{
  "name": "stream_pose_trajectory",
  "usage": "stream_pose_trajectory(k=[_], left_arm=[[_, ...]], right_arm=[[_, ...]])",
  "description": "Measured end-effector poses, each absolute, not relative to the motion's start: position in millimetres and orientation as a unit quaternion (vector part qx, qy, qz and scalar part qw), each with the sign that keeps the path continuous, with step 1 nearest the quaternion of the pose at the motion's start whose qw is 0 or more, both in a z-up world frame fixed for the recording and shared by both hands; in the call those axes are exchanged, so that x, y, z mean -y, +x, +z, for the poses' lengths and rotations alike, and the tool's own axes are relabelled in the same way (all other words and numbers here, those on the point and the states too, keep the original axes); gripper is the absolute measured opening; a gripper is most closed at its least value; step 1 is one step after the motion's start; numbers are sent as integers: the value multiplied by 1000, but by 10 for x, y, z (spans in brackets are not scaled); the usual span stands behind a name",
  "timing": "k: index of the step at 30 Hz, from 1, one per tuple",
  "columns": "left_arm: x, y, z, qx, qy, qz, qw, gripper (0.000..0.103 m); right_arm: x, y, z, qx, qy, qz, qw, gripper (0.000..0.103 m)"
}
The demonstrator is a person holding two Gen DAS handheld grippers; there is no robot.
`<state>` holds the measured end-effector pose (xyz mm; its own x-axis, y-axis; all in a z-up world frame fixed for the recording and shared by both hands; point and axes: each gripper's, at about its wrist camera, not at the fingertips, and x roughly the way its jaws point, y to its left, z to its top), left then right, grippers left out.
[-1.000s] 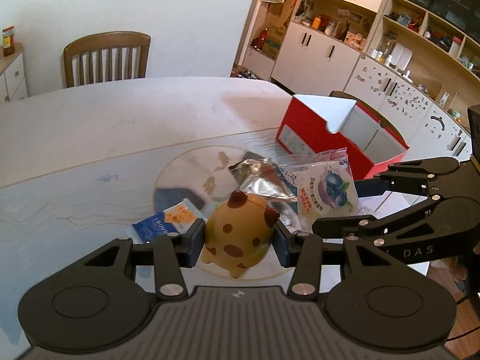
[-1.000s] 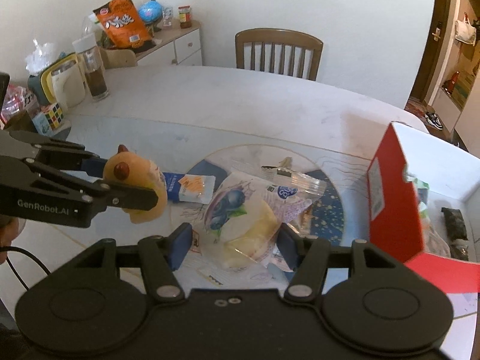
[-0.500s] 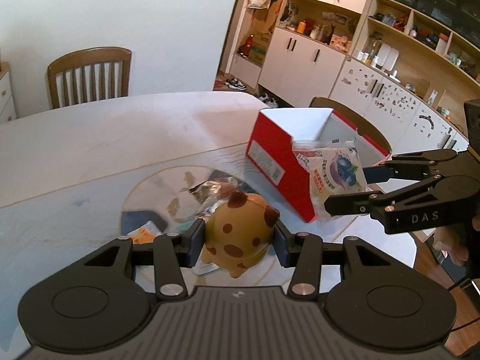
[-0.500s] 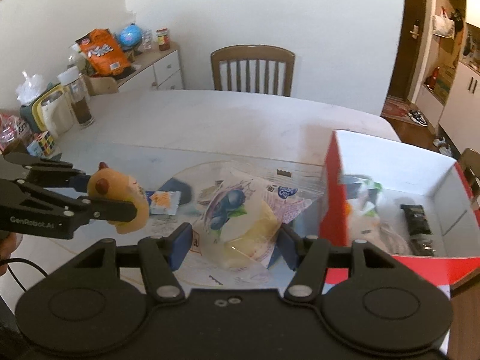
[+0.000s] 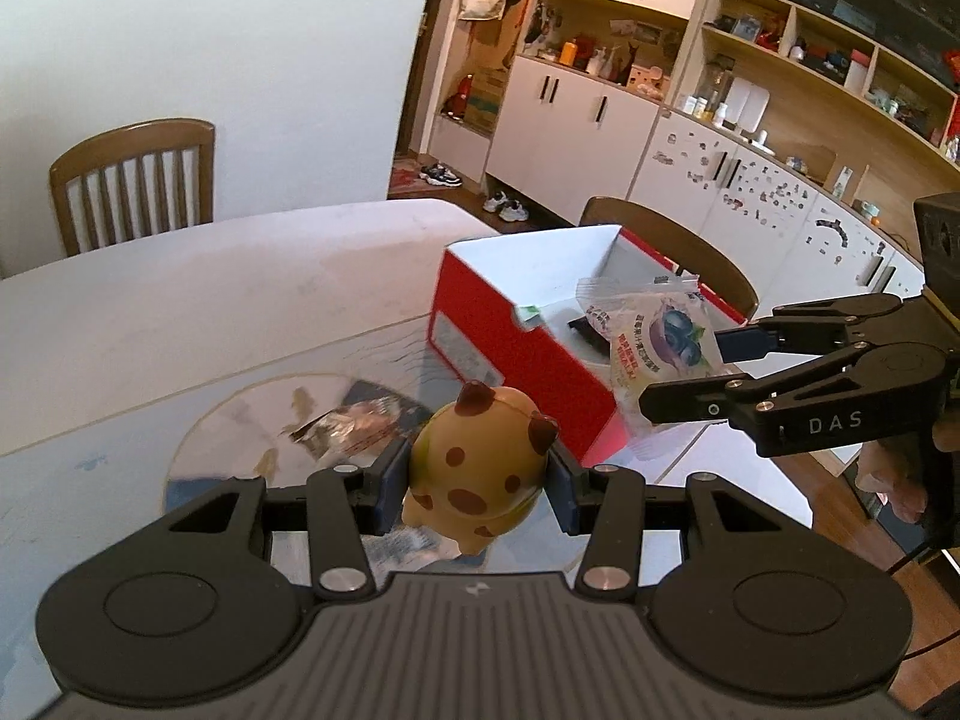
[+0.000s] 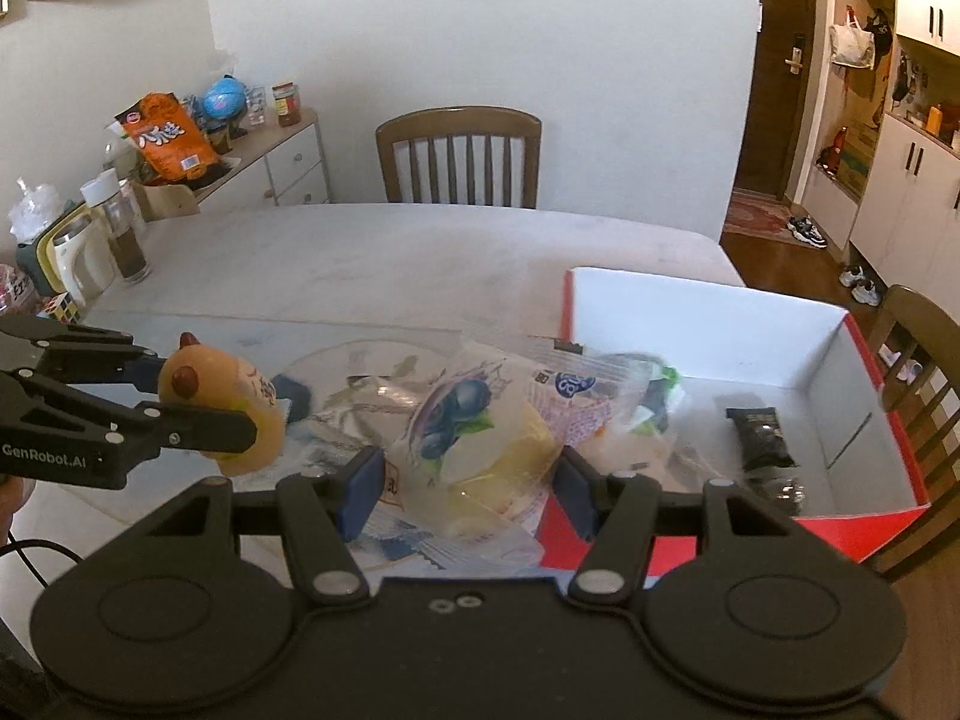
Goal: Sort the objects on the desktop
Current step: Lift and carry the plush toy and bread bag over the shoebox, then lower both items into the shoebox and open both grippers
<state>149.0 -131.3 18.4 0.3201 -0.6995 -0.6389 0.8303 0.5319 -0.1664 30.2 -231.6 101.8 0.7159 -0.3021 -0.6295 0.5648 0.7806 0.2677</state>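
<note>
My left gripper (image 5: 474,486) is shut on a yellow spotted toy animal (image 5: 474,468), held above the table; the toy also shows in the right wrist view (image 6: 222,402). My right gripper (image 6: 465,480) is shut on a clear blueberry snack packet (image 6: 480,444), held over the near edge of the red box (image 6: 870,522). In the left wrist view the packet (image 5: 654,342) hangs over the red box (image 5: 510,354). The box holds a dark wrapped bar (image 6: 759,441) and other packets.
A foil wrapper (image 5: 348,426) lies on the round glass plate (image 5: 240,444). A small blue packet (image 6: 291,396) lies behind the toy. A bottle (image 6: 120,228), a jug and a puzzle cube (image 6: 60,306) stand at the table's left. Chairs stand around the table.
Both grippers have lifted and moved right toward the red box. The blueberry packet went from above the plate to over the box's edge. The toy stayed gripped.
</note>
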Motion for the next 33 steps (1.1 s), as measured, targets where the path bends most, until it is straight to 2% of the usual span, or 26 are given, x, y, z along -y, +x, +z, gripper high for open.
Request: stream_pose_trajectory(k=[19, 33], left_arm=[[2576, 1410, 124, -328, 124, -515, 782, 46], [3206, 1379, 10, -329, 178, -533, 759, 46]], right_arm=[[3225, -317, 732, -300, 235, -271, 884, 61], [3752, -451, 467, -314, 231, -269, 881, 61]])
